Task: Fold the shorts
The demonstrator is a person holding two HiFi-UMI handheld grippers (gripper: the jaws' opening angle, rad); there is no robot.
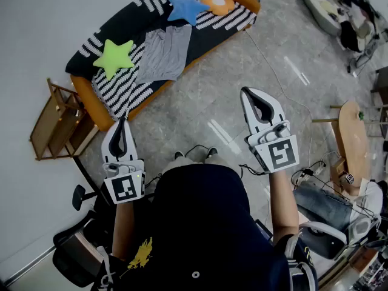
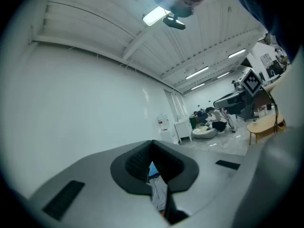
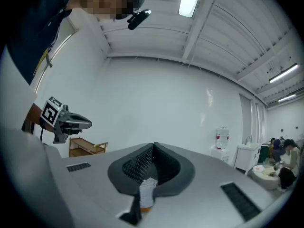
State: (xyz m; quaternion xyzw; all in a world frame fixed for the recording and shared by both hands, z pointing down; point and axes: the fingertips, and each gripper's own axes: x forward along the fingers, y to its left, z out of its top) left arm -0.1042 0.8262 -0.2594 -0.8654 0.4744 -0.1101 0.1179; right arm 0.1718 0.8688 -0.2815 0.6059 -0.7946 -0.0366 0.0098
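Nearby, green star cushion [image 1: 113, 56] beside shorts [image 1: 163, 53]

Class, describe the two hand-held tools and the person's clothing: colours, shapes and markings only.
The left tool and right tool are matching pale grey tapered shells with black ribbed pads inside. Each carries a white cube printed with black square markers. The person wears a dark navy short-sleeved top with a small yellow print.

Green star cushion [image 1: 114, 56], blue star cushion [image 1: 185, 6], orange flower cushion [image 1: 217, 2] on striped sofa [image 1: 124, 93]; wooden rack [image 1: 57, 123] beside it.
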